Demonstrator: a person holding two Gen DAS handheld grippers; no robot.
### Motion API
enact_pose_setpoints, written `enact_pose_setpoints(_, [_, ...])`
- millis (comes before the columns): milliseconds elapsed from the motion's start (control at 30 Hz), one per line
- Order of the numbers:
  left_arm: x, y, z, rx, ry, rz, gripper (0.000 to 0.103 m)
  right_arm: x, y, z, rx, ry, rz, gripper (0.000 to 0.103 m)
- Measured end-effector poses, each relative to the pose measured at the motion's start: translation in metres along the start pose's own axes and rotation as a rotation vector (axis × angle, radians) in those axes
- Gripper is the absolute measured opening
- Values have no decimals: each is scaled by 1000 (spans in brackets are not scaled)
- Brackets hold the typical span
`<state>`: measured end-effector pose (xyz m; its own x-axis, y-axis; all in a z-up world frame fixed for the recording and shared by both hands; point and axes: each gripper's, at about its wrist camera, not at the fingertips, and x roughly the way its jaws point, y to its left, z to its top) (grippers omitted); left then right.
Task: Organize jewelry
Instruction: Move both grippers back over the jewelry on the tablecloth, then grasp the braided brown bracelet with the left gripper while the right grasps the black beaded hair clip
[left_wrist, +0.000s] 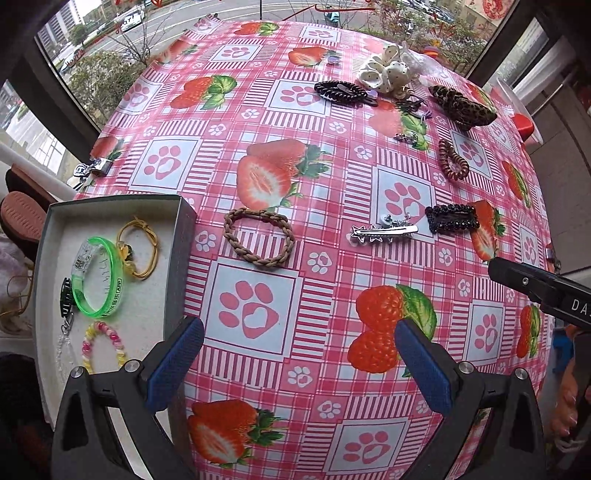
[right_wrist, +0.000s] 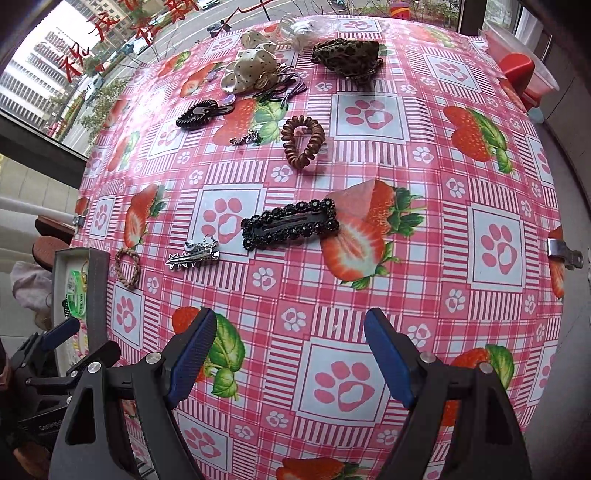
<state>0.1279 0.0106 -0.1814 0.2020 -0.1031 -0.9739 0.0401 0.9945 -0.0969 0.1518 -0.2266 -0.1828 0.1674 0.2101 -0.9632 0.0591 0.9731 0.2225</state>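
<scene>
A grey box (left_wrist: 186, 236) at the table's left edge holds a green bangle (left_wrist: 98, 280), a yellow cord bracelet (left_wrist: 142, 245), a beaded bracelet (left_wrist: 105, 345) and a dark clip with a chain (left_wrist: 66, 299). A braided brown bracelet (left_wrist: 258, 236) lies beside the box. Further right lie a silver hair clip (left_wrist: 384, 230), a black beaded clip (right_wrist: 291, 223) and a brown spiral hair tie (right_wrist: 303, 142). My left gripper (left_wrist: 299, 354) hovers open over the cloth, nothing between its fingers. My right gripper (right_wrist: 290, 354) is open too and holds nothing.
At the far side lie a black spiral tie (right_wrist: 197, 114), a cream dotted scrunchie (right_wrist: 251, 68), a leopard-print claw clip (right_wrist: 347, 51), thin elastic bands (right_wrist: 284, 88) and a small silver charm (right_wrist: 245, 139). Metal clamps (right_wrist: 565, 253) pin the strawberry tablecloth (right_wrist: 424, 184). A red container (right_wrist: 521, 70) stands at the far right.
</scene>
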Motion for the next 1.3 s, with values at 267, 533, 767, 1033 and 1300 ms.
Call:
enact_pose_setpoints(267, [15, 4, 11, -109, 20, 32, 103, 15, -1, 29, -91, -9, -31, 84])
enact_pose_setpoints(533, [30, 9, 19, -95, 4, 126, 103, 29, 34, 40, -514, -24, -34, 84])
enact_pose_setpoints(767, [50, 12, 32, -136, -4, 171, 103, 48, 46, 45, -666, -2, -54, 84])
enact_pose_setpoints(1033, [73, 20, 48, -184, 13, 139, 103, 68, 53, 50, -774, 16, -63, 84])
enact_pose_setpoints(1300, [71, 21, 63, -150, -22, 100, 74, 66, 54, 56, -753, 9, -59, 63])
